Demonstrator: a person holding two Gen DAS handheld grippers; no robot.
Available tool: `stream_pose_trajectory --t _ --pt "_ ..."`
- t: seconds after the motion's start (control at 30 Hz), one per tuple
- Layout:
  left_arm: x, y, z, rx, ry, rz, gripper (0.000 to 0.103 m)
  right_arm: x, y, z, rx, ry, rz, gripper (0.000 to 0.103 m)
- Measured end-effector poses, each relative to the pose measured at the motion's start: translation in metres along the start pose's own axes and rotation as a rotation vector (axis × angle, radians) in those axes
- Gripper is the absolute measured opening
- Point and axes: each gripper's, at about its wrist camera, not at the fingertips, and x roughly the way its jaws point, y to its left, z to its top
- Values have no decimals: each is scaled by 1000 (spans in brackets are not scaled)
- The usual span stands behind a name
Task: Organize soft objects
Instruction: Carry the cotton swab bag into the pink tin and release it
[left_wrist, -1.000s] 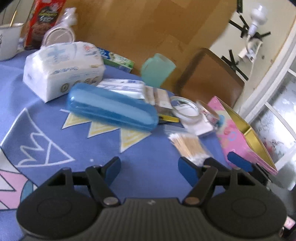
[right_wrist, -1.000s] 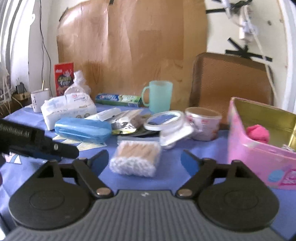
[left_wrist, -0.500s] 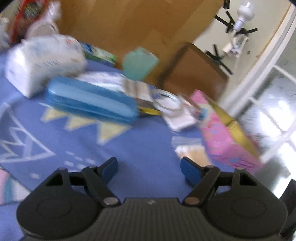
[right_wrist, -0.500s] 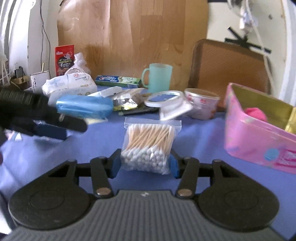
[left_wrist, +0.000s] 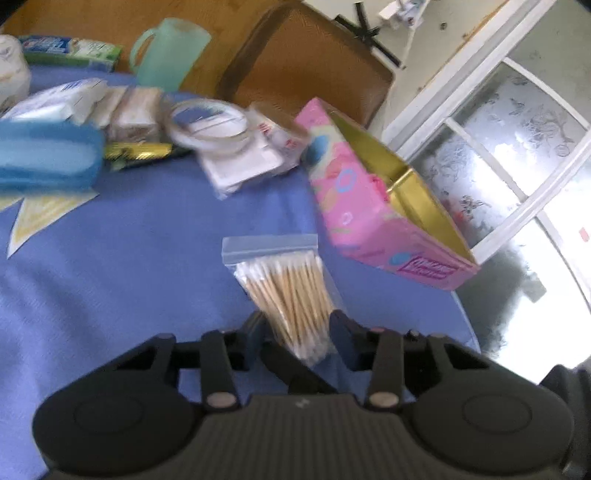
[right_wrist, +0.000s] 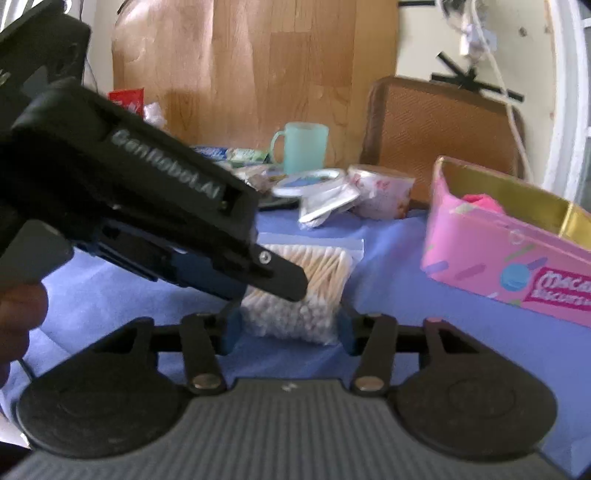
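Blue cloth covers the worktop (left_wrist: 140, 266), with a wood-panelled wall and a brown chair back (right_wrist: 439, 129) behind it. Near the worktop's right edge stands an open pink tin (right_wrist: 491, 251) with a gold interior and a pink soft item inside. Clutter lies further back: a mint mug (left_wrist: 166, 53), a tape roll (left_wrist: 208, 123), a blue case (left_wrist: 48, 160).

Step in hand, as judged: the clear bag of cotton swabs (left_wrist: 291, 291) is being secured for transfer to the tin. It lies on the cloth just beside the tin.

Right tongs (right_wrist: 290, 325) are clamped on the bag's near end, pads pressing both sides at roughly half width. Left tongs (left_wrist: 295, 334) have just been closing and now stand narrow about the same bag; whether their pads press it cannot be told. The next move calls for one grip alone, then a lift over the tin's wall.
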Motion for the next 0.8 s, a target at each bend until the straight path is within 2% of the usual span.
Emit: stream_pose_trajectory --t 0.17,0.27,0.3,0.33,0.4,0.43,0.47,0.5,0.57,0.63,0.8 --pt "3 -59 28 173 -60 -51 39 -23 -23 11 14 -190 -144 53" --pt "21 -98 48 274 -80 -70 41 -27 -47 22 29 -252 -238 54" --pt "30 -110 54 300 -86 -72 43 -26 -58 26 29 -262 -269 54" --pt "39 -120 61 315 -100 -64 54 -23 -69 30 37 -271 -293 54" --pt "55 -133 71 317 -122 -17 69 -14 -93 41 67 -286 -349 57" --pt "62 -137 74 318 -147 19 69 -4 -106 47 81 -277 -376 62" --pt "66 -139 76 321 -164 51 69 8 -121 53 96 -253 -383 76" --pt "69 -138 76 315 -173 80 69 21 -135 57 114 -222 -370 78" --pt "69 -130 74 277 -173 107 69 37 -153 56 155 -195 -390 77" --pt "61 -120 67 261 -167 111 69 35 -158 50 188 -198 -392 76" --pt "34 -96 48 261 -191 140 71 7 -130 26 196 -275 -395 75"
